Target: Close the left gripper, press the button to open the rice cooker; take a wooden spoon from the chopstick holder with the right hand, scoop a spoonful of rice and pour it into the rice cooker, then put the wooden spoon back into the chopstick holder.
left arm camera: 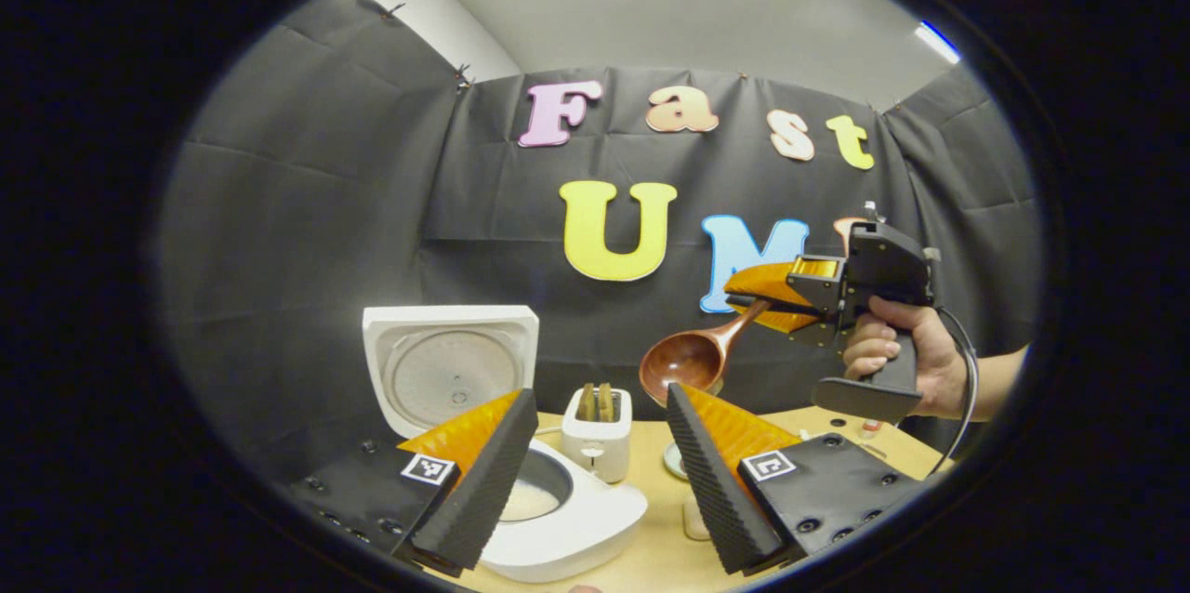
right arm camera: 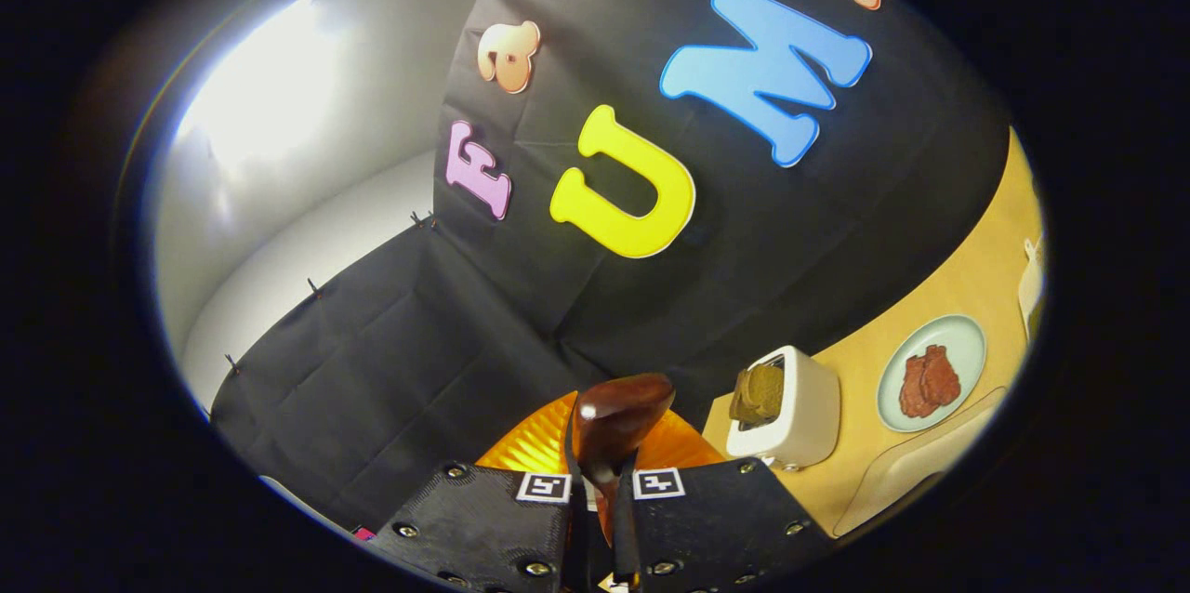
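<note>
Right tongs [left arm camera: 776, 297]: I have them pinched on the handle of the wooden spoon [left arm camera: 693, 356], held up in the air over the right side of the tabletop [left arm camera: 651, 537]. In the right gripper view the handle runs out between the two closed fingers, bowl end forward [right arm camera: 618, 412].

Spoon axis: from the tongs the handle slopes down and toward the rice cooker [left arm camera: 558, 519], bowl lowest. I cannot tell whether the bowl carries rice.

Rice cooker: lid [left arm camera: 451, 370] standing open, white rice visible in the pot; it lies below and to the left of the spoon bowl, well apart from it.

Left tongs [left arm camera: 595, 472]: spread wide, holding nothing, low over the cooker's rim.

Toaster [left arm camera: 598, 430]: between cooker and spoon, behind.

Judgement: right hand is the working one; my next move is leftward and down.
</note>
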Motion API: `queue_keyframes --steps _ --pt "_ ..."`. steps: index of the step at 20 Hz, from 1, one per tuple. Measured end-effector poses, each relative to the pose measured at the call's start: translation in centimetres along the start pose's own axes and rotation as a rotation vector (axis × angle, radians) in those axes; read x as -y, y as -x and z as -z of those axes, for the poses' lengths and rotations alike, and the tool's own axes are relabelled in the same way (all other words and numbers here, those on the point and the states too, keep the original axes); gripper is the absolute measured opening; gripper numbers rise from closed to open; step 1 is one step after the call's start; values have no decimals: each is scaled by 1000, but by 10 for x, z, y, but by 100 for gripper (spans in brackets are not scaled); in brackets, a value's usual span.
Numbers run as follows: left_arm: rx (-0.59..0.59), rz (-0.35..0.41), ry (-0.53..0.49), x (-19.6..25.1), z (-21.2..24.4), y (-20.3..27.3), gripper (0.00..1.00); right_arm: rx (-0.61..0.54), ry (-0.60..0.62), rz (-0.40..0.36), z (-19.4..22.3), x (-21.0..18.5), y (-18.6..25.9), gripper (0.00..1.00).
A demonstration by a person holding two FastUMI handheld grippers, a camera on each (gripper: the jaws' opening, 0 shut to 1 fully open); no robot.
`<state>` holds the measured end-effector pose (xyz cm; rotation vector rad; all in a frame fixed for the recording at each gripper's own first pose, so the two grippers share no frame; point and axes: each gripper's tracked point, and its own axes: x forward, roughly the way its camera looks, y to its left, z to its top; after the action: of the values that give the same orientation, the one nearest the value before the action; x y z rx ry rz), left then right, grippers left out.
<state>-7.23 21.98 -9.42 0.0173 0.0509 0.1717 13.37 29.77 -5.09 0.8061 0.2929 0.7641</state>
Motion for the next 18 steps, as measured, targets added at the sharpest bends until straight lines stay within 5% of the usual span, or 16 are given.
queue_keyframes --steps 18 --pt "9 190 -44 141 -14 -10 99 151 182 212 -97 65 181 10"
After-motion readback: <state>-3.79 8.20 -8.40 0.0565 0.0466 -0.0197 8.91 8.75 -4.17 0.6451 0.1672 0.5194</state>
